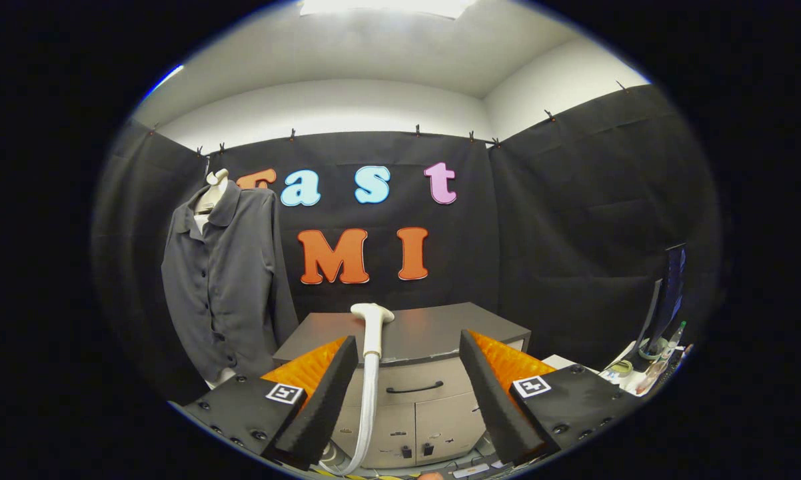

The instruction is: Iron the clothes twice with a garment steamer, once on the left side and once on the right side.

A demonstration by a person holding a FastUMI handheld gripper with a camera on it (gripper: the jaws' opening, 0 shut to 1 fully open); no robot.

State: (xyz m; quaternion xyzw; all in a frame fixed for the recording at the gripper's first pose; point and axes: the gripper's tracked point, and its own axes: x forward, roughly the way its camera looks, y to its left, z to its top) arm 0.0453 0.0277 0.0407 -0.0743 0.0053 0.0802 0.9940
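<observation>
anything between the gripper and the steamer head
Nothing visible does. The gripper is open, and the steamer head stands upright just ahead of its fingers, nearer the left one, in front of the grey cabinet.

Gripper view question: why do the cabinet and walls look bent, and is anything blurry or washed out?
In the gripper view the fisheye lens bows straight lines, so the cabinet and ceiling edge curve. The ceiling light glares white. The grey shirt and steamer head look sharp and evenly lit. The open gripper fingers look oversized because they sit close. Small items near the monitor are too smeared to identify.
</observation>
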